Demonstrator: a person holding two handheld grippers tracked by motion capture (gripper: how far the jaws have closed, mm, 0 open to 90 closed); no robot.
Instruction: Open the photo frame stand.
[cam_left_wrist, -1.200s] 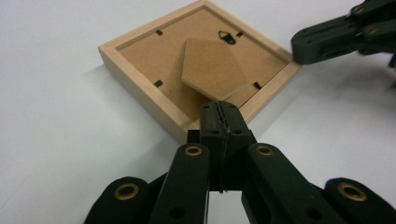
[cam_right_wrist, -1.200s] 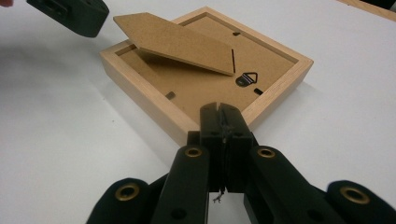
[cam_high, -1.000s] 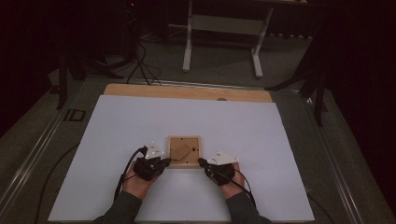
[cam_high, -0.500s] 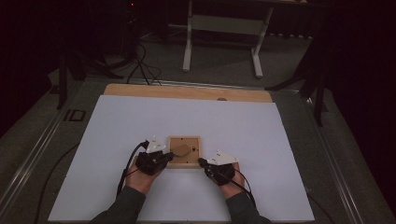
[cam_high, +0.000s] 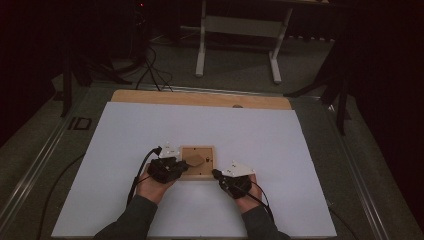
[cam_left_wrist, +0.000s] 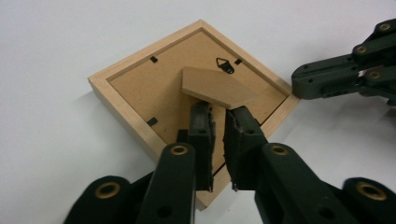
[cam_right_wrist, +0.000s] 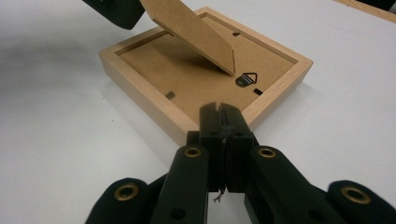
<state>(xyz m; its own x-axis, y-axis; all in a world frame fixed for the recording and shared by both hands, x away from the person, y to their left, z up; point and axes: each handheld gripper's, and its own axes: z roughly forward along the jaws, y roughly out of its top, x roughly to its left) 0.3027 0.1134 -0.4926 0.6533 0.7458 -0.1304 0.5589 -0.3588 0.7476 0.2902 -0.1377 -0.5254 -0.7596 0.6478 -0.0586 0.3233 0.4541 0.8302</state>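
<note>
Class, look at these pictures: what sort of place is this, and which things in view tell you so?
Probably a recording lab or workshop: a white-covered work table, cables trailing across a dark floor, and a white table stand behind.

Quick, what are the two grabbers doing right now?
Left gripper: jaws just opening, a small gap, holding nothing, right by the stand flap.
Right gripper: jaws shut, empty, at the picture frame edge.
</note>
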